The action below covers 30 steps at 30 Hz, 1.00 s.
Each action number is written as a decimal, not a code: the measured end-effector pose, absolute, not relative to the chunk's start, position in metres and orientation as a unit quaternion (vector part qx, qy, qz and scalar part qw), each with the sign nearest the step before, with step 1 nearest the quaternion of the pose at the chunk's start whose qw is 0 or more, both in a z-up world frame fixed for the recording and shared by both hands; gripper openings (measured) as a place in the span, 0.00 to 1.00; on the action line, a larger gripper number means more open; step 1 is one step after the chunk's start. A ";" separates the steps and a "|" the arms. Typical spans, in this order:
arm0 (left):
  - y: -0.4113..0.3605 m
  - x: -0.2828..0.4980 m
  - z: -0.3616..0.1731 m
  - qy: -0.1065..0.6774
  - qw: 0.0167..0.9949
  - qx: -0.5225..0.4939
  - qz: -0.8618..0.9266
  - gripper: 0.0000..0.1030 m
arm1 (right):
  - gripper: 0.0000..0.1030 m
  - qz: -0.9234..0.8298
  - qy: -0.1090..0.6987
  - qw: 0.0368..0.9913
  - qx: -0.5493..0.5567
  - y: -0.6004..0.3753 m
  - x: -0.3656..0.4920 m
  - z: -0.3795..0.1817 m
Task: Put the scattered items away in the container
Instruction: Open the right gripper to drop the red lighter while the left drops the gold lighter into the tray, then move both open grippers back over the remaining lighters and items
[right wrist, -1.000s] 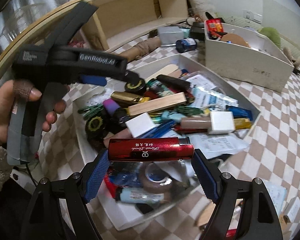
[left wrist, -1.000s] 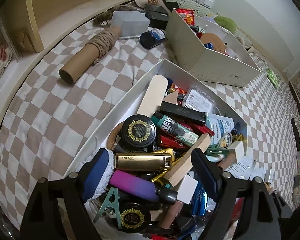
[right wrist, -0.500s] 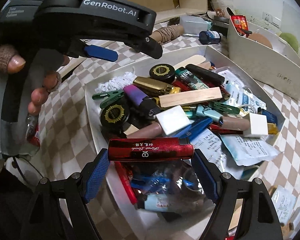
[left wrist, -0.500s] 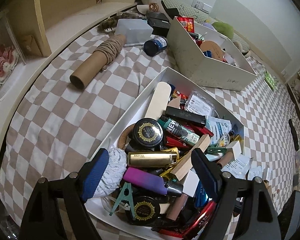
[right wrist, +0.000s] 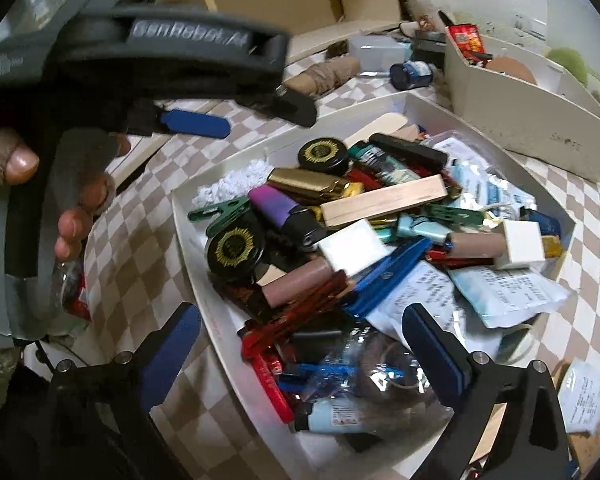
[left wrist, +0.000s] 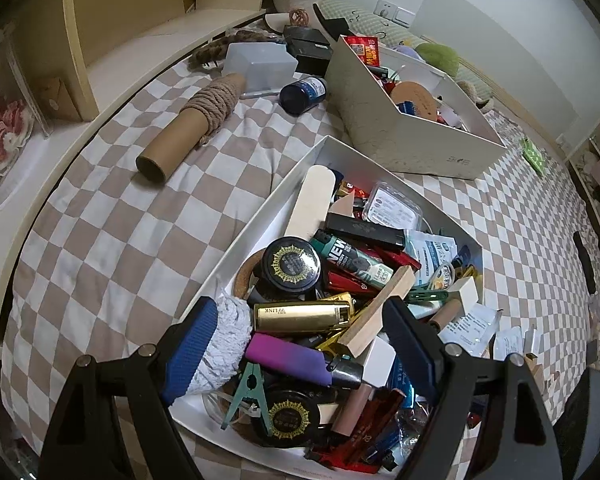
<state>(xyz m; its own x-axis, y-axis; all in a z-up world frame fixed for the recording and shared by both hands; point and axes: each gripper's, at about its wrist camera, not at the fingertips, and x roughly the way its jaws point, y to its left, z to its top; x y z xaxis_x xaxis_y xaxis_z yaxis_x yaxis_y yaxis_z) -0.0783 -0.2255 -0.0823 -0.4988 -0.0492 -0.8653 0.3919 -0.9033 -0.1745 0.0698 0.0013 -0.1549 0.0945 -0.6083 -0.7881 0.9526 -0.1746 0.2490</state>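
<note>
A white container (left wrist: pixel 268 208) (right wrist: pixel 340 132) on the checkered bed is heaped with lighters, round tins, clips and wood pieces. My right gripper (right wrist: pixel 300 336) hovers over its near end and its jaws are opening. The red lighter (right wrist: pixel 300 312) (left wrist: pixel 374 412) shows blurred on the heap below, free of the blue pads. My left gripper (left wrist: pixel 300 320) hangs open above the gold lighter (left wrist: pixel 304 316) and the purple lighter (left wrist: pixel 288 356), gripping nothing. A hand holds the left gripper (right wrist: pixel 260 118) at the upper left of the right wrist view.
A rope-wound cardboard tube (left wrist: pixel 188 132), a dark blue bottle (left wrist: pixel 302 94) and a clear box (left wrist: pixel 260 66) lie on the bed beyond the container. A second white box (left wrist: pixel 420 140) of items stands behind. Paper slips (right wrist: pixel 584 396) lie at the right. Wooden shelves line the left.
My right gripper's jaws have spread wide and let go of the red lighter, which now lies on the heap in the container. The left gripper has stayed open over the container.
</note>
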 end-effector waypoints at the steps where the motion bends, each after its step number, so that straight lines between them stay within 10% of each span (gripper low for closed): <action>1: -0.225 -0.078 -0.082 0.177 0.130 0.483 -0.847 0.82 | 0.98 -0.643 0.203 0.607 0.420 0.003 0.068 -0.154; 30: -0.186 -0.061 -0.067 0.145 0.128 0.453 -0.871 1.00 | 1.00 -0.710 0.146 0.551 0.413 0.042 0.023 -0.133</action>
